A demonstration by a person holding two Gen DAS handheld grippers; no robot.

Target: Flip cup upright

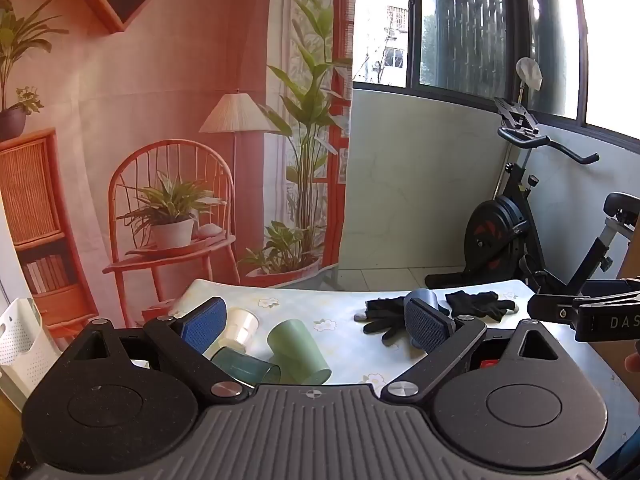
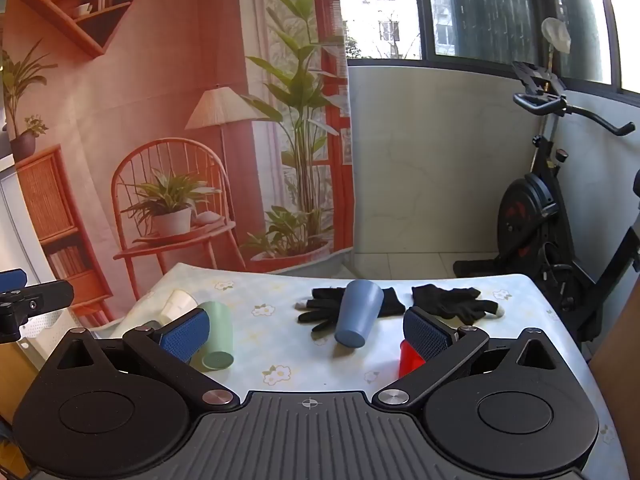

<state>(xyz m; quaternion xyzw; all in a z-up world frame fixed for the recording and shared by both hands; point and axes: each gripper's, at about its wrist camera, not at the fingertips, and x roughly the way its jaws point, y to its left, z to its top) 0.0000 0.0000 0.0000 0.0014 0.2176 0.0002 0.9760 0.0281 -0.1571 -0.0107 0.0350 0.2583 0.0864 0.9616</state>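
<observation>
Right wrist view: the right claw [image 2: 306,330] hovers level over the floral-printed tablecloth surface [image 2: 288,344], its textured blue pads [image 2: 428,336] spread wide, gripping nothing. Ahead between its fingers a smooth grey-blue tapered plastic cup [image 2: 358,312] lies tipped over, base toward the claw, resting on one of two black knit gloves [image 2: 452,302]. A smooth pale green plastic cup [image 2: 216,336] lies on its side just beside the left finger, a white ribbed cup [image 2: 178,306] beyond it. A red plastic cup [image 2: 408,358] sits partly hidden behind the right finger. Left wrist view: the left claw [image 1: 316,326] is likewise released, with a translucent teal cup [image 1: 244,366] lying just ahead near its left finger. Five cups in all.
</observation>
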